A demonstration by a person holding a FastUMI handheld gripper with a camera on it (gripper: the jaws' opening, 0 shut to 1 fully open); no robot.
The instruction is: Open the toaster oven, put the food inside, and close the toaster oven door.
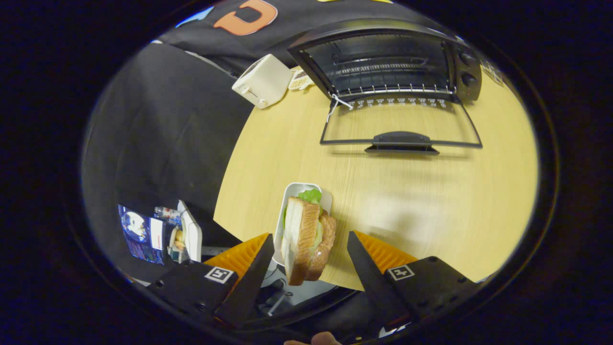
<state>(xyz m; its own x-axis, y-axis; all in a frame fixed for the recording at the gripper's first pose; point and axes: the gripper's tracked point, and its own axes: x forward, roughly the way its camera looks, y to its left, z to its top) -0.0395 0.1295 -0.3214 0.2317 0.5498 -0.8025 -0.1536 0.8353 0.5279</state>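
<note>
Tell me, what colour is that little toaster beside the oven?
Cream white; the toaster shows clearly in the gripper view.

— What sits at the far left corner of the pale wooden tabletop (407, 201)?
— A cream-white boxy pop-up toaster (262, 80), with a small patterned packet (300, 80) just beside it.
— And off the tabletop's left edge?
— Dark cloth (163, 139).

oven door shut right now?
No: the toaster oven door lies folded down flat on the table, rack exposed, beyond the open gripper flanking the sandwich.
</note>
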